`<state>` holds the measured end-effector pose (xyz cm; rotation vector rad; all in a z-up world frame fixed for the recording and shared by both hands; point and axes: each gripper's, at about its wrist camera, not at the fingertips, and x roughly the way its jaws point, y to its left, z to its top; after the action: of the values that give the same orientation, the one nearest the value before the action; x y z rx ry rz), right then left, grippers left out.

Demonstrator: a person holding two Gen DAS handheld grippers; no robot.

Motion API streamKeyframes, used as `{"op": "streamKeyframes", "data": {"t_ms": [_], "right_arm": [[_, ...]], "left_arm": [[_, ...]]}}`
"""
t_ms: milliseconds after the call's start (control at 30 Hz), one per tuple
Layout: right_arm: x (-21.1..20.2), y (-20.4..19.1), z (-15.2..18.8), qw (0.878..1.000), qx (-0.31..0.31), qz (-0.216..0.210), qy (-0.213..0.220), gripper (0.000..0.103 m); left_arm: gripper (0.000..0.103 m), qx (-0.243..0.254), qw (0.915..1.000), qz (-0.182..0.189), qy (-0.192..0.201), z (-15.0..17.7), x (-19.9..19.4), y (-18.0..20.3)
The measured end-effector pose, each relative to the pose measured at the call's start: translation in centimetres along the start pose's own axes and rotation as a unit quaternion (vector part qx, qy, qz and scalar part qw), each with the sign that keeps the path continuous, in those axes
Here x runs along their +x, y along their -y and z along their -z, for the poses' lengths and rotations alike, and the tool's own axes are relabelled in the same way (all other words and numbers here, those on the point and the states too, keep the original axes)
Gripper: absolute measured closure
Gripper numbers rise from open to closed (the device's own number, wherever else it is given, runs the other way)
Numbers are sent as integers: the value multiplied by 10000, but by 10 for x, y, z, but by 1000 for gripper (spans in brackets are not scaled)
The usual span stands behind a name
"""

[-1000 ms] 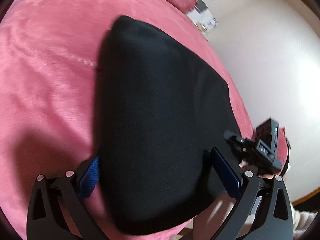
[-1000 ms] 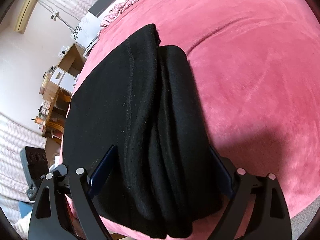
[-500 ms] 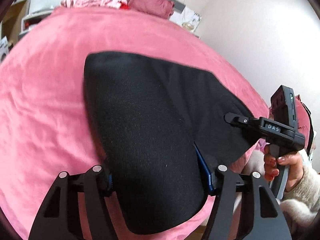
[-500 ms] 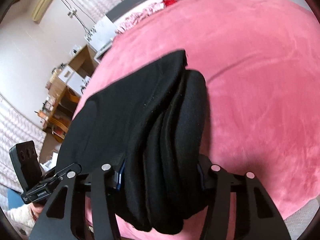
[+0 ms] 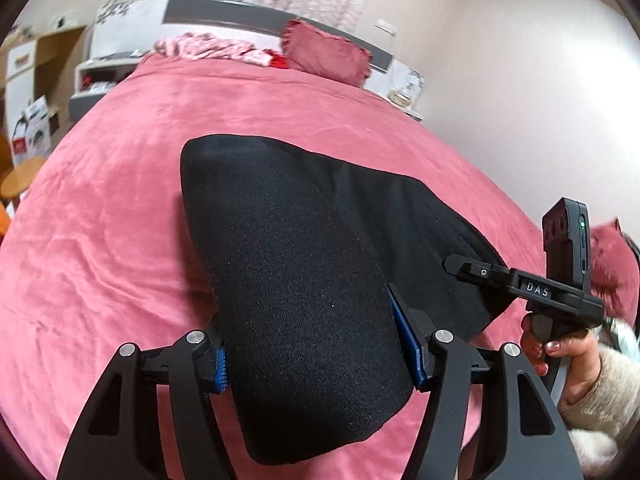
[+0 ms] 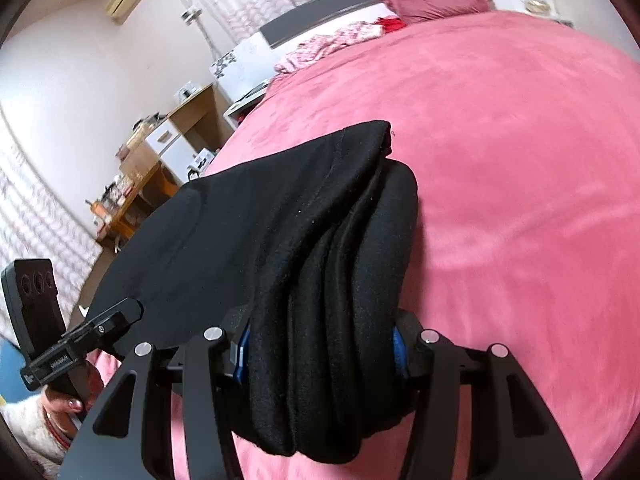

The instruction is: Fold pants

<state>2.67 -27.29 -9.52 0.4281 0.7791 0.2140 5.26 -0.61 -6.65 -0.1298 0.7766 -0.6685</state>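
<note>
While both the left claw and right claw clamp the near edge of the folded black pants on the pink bed, uneven lifting could spill the stacked layers apart.

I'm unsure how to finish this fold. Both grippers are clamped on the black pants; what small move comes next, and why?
Probably lift both ends together and carry them forward. The left gripper and right gripper each pinch a near end of the folded pants, whose far edge lies on the pink bedspread.
</note>
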Motion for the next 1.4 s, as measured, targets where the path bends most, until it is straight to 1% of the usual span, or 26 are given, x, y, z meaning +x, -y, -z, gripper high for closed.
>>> {"op": "streamKeyframes", "data": {"t_ms": [100,167,233,333,433,567,633,733,800,833,900,967,1033,1067,1100,1133,1167,1200,1233,1267,1333,1367,1400], "right_arm": [[14,-6,-21,9996,-279,68,51,52],[23,-10,-37,9990,-413,107,142,52],[34,-10,-56,9986,-443,105,266,52],[51,-2,-79,9982,-402,99,440,52],[70,2,-97,9978,-387,203,505,52],[95,11,-109,9978,-370,373,409,52],[107,19,-110,9979,-328,448,348,51],[117,30,-107,9967,-351,665,313,41],[122,43,-97,9954,-365,838,285,28],[122,47,-95,9957,-335,803,312,26],[120,55,-93,9966,-161,734,338,21],[115,57,-93,9964,-54,764,358,20],[102,51,-93,9944,16,955,459,20],[95,48,-93,9932,19,1036,541,23],[80,39,-91,9902,-39,1182,742,34],[69,32,-88,9876,-121,1276,909,40],[54,21,-83,9841,-280,1351,1123,48],[47,14,-79,9829,-389,1322,1223,54],[39,4,-75,9821,-559,1214,1324,56],[37,-4,-73,9820,-679,1152,1337,58],[40,-17,-67,9834,-994,964,1172,65],[47,-22,-66,9844,-1123,916,999,75],[54,-23,-65,9843,-1190,971,870,80]], "left_arm": [[40,49,9998,-160,73,-13,10,-6],[40,138,9992,-281,239,-30,16,-11],[40,202,9984,-352,384,-45,21,-15],[40,440,9960,-512,590,-70,37,-20],[40,642,9937,-699,601,-86,59,-25],[40,565,9937,-846,464,-98,88,-36],[40,521,9940,-886,366,-99,102,-42],[39,558,9936,-963,205,-91,119,-48],[33,526,9939,-972,26,-81,130,-57],[32,460,9948,-907,71,-77,131,-62],[23,278,9964,-787,166,-71,125,-69],[19,139,9962,-843,165,-66,118,-71],[19,75,9956,-908,223,-60,104,-69],[18,60,9941,-1033,330,-57,94,-66],[18,57,9926,-1119,459,-55,85,-63],[18,57,9913,-1173,591,-53,75,-58],[18,52,9900,-1193,757,-51,65,-53],[18,44,9882,-1187,964,-49,55,-48],[18,39,9869,-1186,1097,-48,48,-44],[18,37,9857,-1180,1204,-50,44,-39],[18,117,9846,-1152,1308,-56,43,-30],[18,234,9848,-1150,1277,-61,47,-24],[18,345,9849,-1167,1228,-65,52,-20]]}}
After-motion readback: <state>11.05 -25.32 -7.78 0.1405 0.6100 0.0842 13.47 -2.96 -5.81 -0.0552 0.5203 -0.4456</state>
